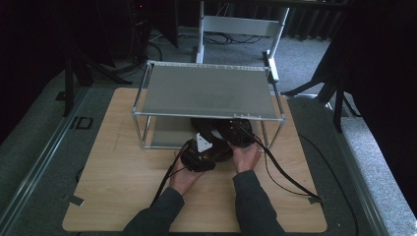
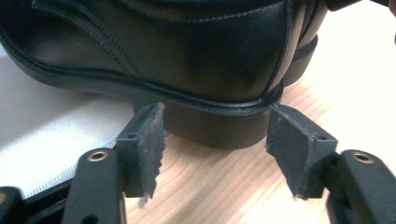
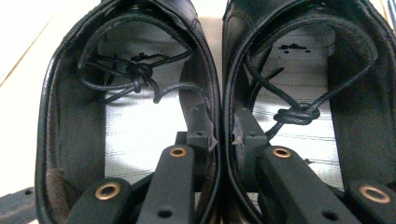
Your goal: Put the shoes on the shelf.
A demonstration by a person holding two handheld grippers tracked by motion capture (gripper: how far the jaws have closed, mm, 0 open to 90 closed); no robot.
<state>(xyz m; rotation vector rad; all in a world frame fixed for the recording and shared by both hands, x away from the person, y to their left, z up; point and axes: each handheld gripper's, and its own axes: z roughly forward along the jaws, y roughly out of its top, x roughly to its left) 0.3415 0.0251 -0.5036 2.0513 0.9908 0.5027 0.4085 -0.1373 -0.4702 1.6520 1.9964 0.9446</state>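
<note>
A pair of black shoes (image 1: 219, 135) sits at the front opening of a metal-framed shelf rack (image 1: 206, 91), heels toward the person, partly under its top plate. The right gripper (image 3: 224, 130) is clenched on the two inner walls of the shoes, one jaw inside each, pinching them together beside the loose laces (image 3: 140, 77). The left gripper (image 2: 215, 137) is released, its jaws apart on either side of a shoe heel (image 2: 210, 128), not pressing it. The rack stands on a wooden table (image 1: 123, 167); grey carpet (image 1: 29, 147), dark curtains and cables surround it
</note>
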